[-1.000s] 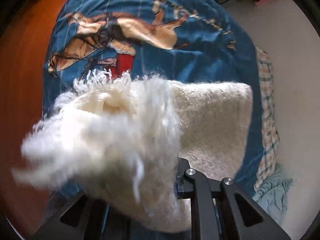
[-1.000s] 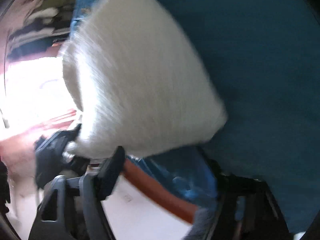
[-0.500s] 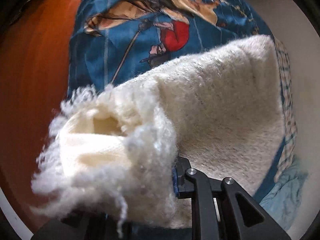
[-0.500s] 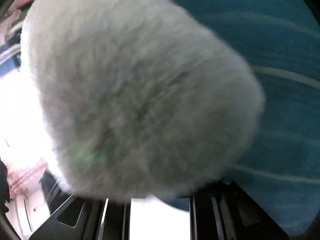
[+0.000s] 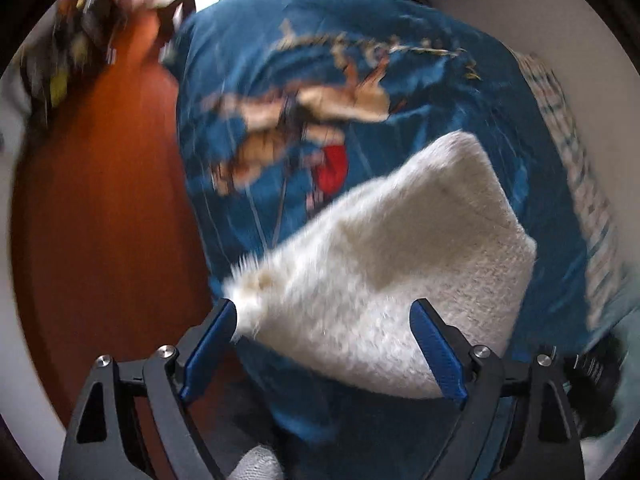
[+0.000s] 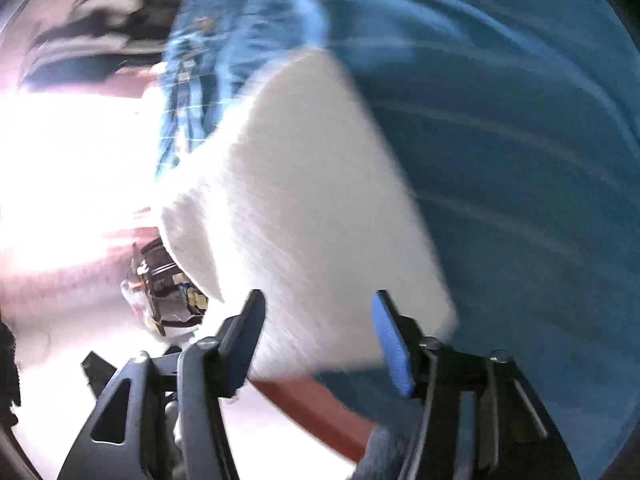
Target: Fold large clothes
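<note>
A folded cream fluffy garment (image 5: pixel 400 264) lies on a blue printed bedspread (image 5: pixel 280 80). My left gripper (image 5: pixel 324 344) is open, its blue pads on either side of the garment's near edge, holding nothing. In the right wrist view the same garment (image 6: pixel 312 200) lies as a white folded block on the blue bedspread (image 6: pixel 520 160). My right gripper (image 6: pixel 320 336) is open, its fingers spread at the garment's near edge. Both views are motion-blurred.
An orange-brown wooden floor (image 5: pixel 100 200) runs left of the bed. A checked cloth (image 5: pixel 576 168) hangs along the bed's right side. The other gripper's body (image 6: pixel 164 284) shows left of the garment. Bright glare fills the left of the right wrist view.
Both grippers held the fluffy garment before. Both have opened and let it go, and it now lies folded on the bedspread. Both cameras have pulled back.
</note>
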Tool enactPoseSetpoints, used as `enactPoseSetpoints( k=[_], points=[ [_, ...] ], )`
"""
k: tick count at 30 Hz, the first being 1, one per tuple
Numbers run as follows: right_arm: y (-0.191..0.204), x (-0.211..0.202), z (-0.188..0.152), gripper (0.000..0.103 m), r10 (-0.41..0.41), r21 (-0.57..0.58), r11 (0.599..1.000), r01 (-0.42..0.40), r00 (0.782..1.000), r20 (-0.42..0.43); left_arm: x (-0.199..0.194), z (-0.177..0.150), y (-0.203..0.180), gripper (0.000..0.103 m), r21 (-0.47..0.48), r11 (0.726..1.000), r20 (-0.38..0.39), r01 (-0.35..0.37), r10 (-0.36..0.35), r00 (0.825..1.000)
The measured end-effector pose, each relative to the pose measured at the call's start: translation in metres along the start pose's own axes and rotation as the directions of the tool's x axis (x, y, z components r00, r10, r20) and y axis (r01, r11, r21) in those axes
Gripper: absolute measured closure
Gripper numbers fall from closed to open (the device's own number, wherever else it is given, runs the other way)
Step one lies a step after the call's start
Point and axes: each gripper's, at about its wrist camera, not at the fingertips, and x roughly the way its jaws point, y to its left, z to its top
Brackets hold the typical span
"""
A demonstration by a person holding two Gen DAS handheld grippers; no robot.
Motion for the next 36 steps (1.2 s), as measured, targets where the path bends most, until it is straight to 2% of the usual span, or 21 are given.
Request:
enactPoseSetpoints(
  k=[3,5,6,8,10,12,14,15,16,18,20,21,22,24,25,26,27,29,32,36],
  points=[
    [0.027,0.038,0.031,0.073,-0.058,-0.063,0.996,0.058,0.998,0.007,0.01,0.019,-0.024,0.014,0.128,0.991,0.055,-0.04,0.033,0.998],
    [0.035,0.08,0.054,0.074,-0.179,-0.076,0.981,0.178,0.984,-0.007,0.022,0.032,-0.036,0.014,0.176,0.984,0.057,-0.034,0.024,0.998],
    [0.035,0.093,0.065,0.074,-0.192,-0.054,0.98,0.191,0.981,-0.014,0.034,0.043,-0.05,0.014,0.209,0.978,0.045,-0.029,0.02,0.999],
    [0.041,0.097,0.083,0.074,-0.205,0.003,0.979,0.206,0.977,-0.054,0.047,0.057,-0.067,0.014,0.258,0.966,0.046,-0.034,0.023,0.999],
    [0.049,0.085,0.089,0.073,-0.198,0.0,0.98,0.199,0.976,-0.09,0.056,0.064,-0.084,0.014,0.316,0.948,0.054,-0.025,0.008,0.999],
    [0.053,0.066,0.095,0.066,-0.127,-0.012,0.992,0.127,0.989,-0.07,0.078,0.071,-0.095,0.014,0.355,0.932,0.046,-0.076,0.063,0.997],
    [0.043,0.041,0.096,0.025,-0.091,-0.024,0.996,0.091,0.996,-0.023,0.123,0.081,-0.092,0.006,0.343,0.937,-0.054,-0.072,0.096,0.994],
    [0.037,0.035,0.098,0.02,-0.094,-0.031,0.995,0.094,0.996,0.002,0.143,0.084,-0.082,0.0,0.29,0.956,-0.113,-0.051,0.087,0.99],
    [0.029,0.033,0.102,0.02,-0.11,-0.04,0.993,0.111,0.994,0.023,0.156,0.088,-0.071,0.0,0.219,0.976,-0.161,0.007,0.029,0.987],
    [0.006,0.046,0.111,0.02,-0.101,-0.021,0.995,0.101,0.995,-0.018,0.158,0.092,-0.058,0.0,0.158,0.984,-0.181,0.077,-0.048,0.982],
    [-0.021,0.076,0.113,0.02,0.008,0.03,1.0,-0.005,0.993,-0.121,0.151,0.09,-0.055,0.0,0.182,0.979,-0.162,0.095,-0.066,0.985],
    [-0.033,0.089,0.115,0.019,0.093,0.05,0.995,-0.085,0.982,-0.167,0.148,0.088,-0.054,0.0,0.188,0.977,-0.153,0.097,-0.068,0.986],
    [-0.041,0.104,0.118,0.015,0.181,0.061,0.983,-0.172,0.961,-0.209,0.146,0.086,-0.052,0.0,0.187,0.978,-0.153,0.098,-0.069,0.986],
    [-0.045,0.128,0.121,0.014,0.305,0.083,0.952,-0.294,0.919,-0.25,0.147,0.083,-0.05,0.0,0.179,0.978,-0.156,0.102,-0.074,0.985],
    [-0.041,0.138,0.121,0.014,0.355,0.085,0.935,-0.345,0.897,-0.263,0.148,0.083,-0.051,0.0,0.18,0.979,-0.149,0.098,-0.071,0.986],
    [-0.031,0.145,0.122,0.016,0.364,0.059,0.93,-0.362,0.891,-0.271,0.148,0.084,-0.051,0.0,0.191,0.978,-0.14,0.084,-0.057,0.989],
    [-0.017,0.148,0.122,0.019,0.354,0.016,0.932,-0.363,0.896,-0.267,0.146,0.085,-0.056,0.0,0.215,0.975,-0.12,0.056,-0.031,0.992],
    [-0.001,0.148,0.124,0.045,0.352,-0.008,0.932,-0.363,0.909,-0.226,0.138,0.085,-0.065,0.0,0.254,0.967,-0.077,0.004,0.017,0.997],
    [-0.007,0.117,0.117,0.052,0.42,0.098,0.906,-0.411,0.903,-0.095,0.127,0.095,-0.074,0.0,0.277,0.96,-0.066,0.03,-0.012,0.998],
    [-0.03,0.058,0.104,0.052,0.455,0.169,0.87,-0.462,0.887,0.081,0.098,0.098,-0.107,0.0,0.343,0.937,-0.057,0.063,-0.046,0.997]
  ],
)
